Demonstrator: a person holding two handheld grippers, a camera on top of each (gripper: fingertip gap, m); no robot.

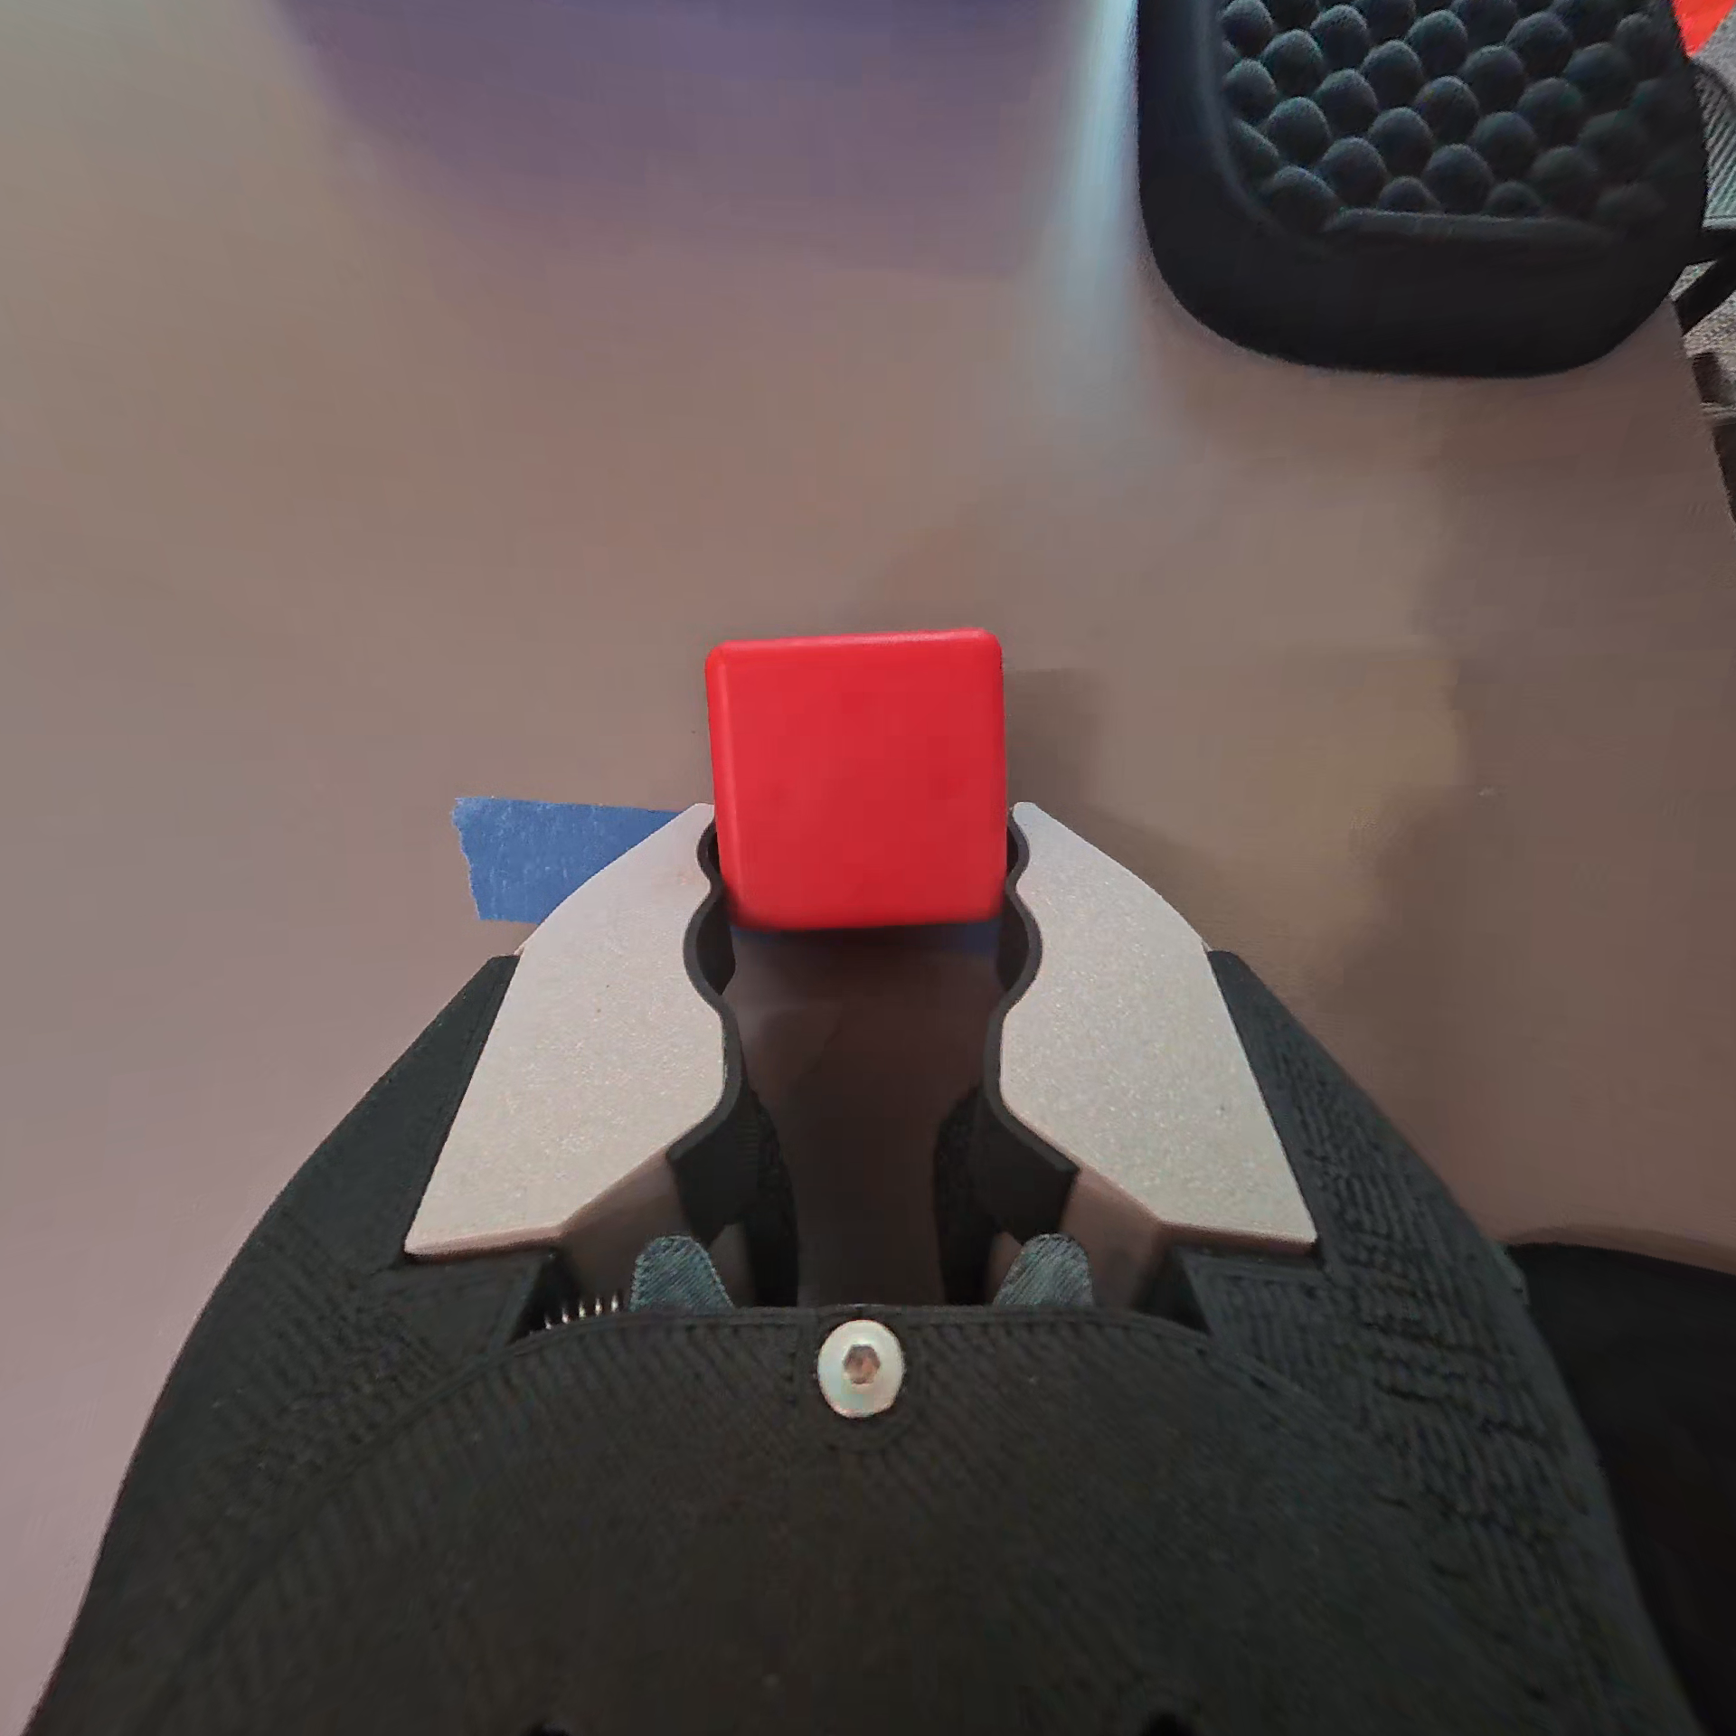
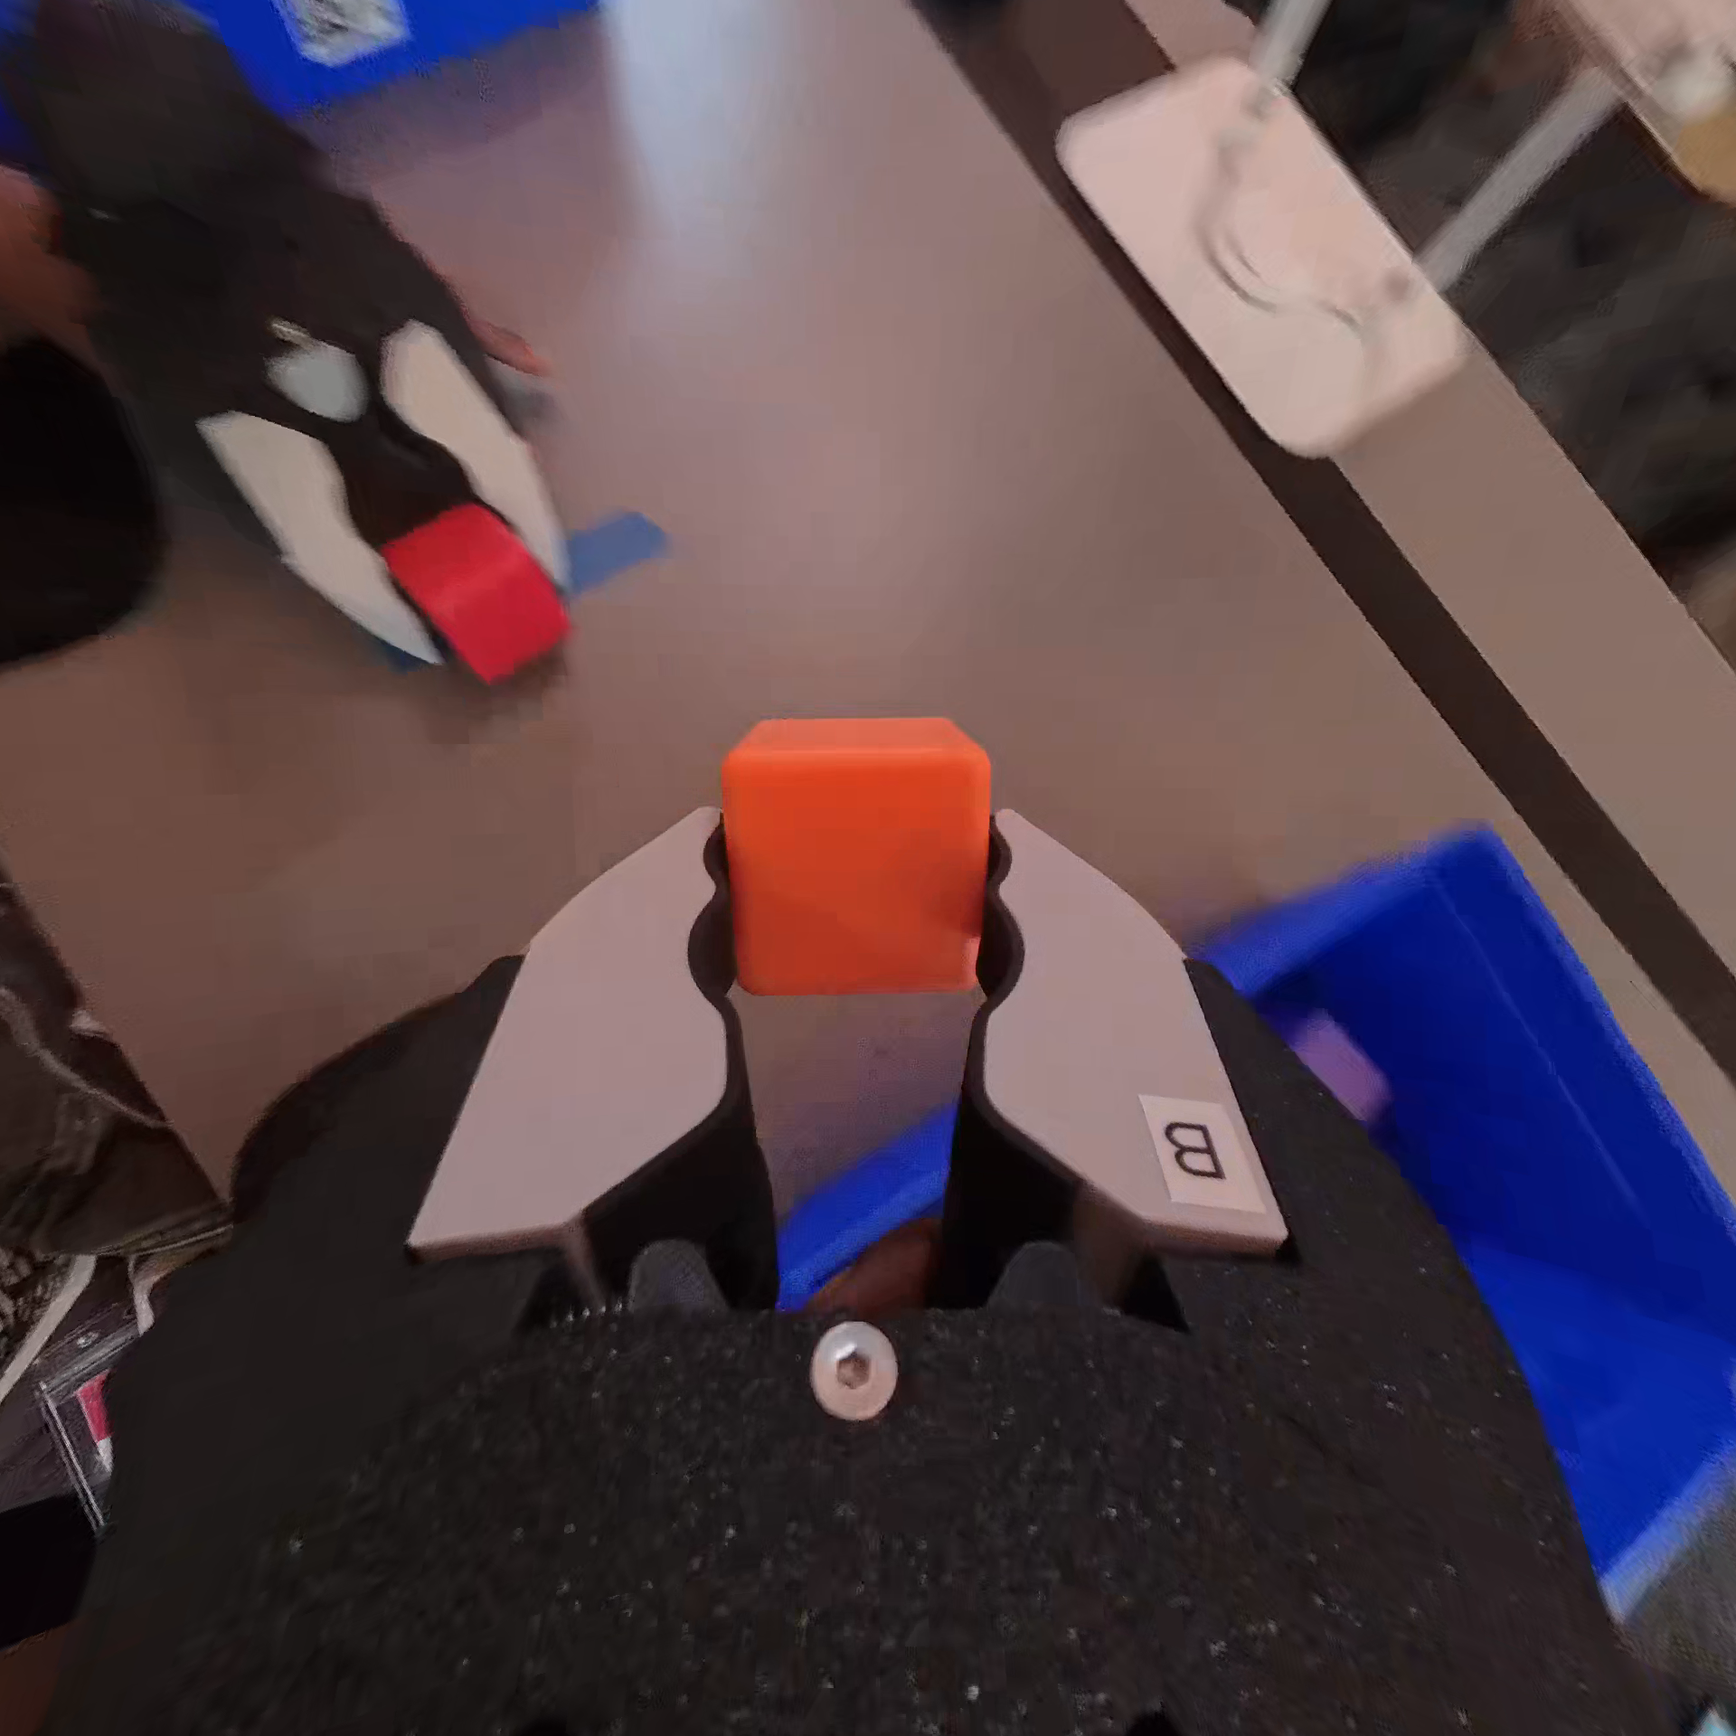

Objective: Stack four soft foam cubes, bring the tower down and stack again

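My left gripper (image 1: pixel 857 845) is shut on a red foam cube (image 1: pixel 850 770), held low over a patch of blue tape (image 1: pixel 535 855) on the brown table. In the right wrist view the left gripper (image 2: pixel 484 582) with the red cube (image 2: pixel 479 587) shows at the far left, just above the blue tape (image 2: pixel 615 545). My right gripper (image 2: pixel 853 850) is shut on an orange foam cube (image 2: pixel 855 850) and holds it in the air above the table, to the right of the left gripper. No other cubes are in view.
A blue bin (image 2: pixel 1465 1080) sits below and right of my right gripper. A black padded cushion (image 1: pixel 1409 160) lies at the far right of the left view. A white stand base (image 2: pixel 1249 244) stands on the table's far edge (image 2: pixel 1409 582).
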